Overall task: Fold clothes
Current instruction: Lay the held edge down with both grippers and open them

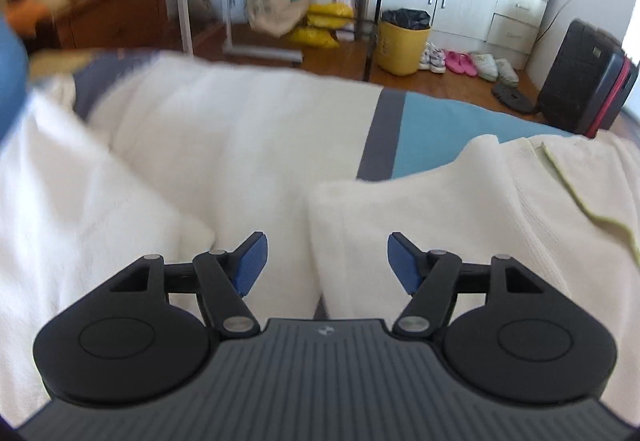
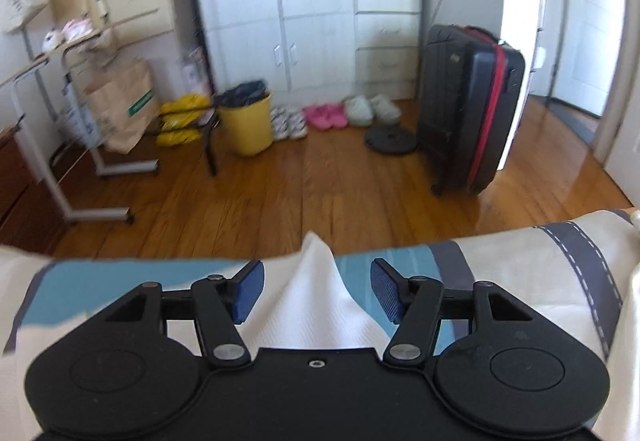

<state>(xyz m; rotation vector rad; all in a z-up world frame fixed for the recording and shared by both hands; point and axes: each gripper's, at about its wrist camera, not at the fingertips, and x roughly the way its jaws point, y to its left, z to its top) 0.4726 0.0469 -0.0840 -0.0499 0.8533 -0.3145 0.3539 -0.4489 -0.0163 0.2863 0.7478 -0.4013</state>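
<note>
Striped bedding (image 1: 432,129) fills mid-frame under the cream garment (image 1: 224,145); my left claw (image 1: 324,261) and right claw (image 2: 316,289) gape, both empty, apparently straddling folds to pinch.

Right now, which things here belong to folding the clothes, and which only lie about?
For the job:
cream garment
left gripper, open
right gripper, open
striped bedcover underneath

Lying about:
suitcase
yellow bin
shoes
paper bag

Bright daylight, motion blur, fisheye warping
</note>
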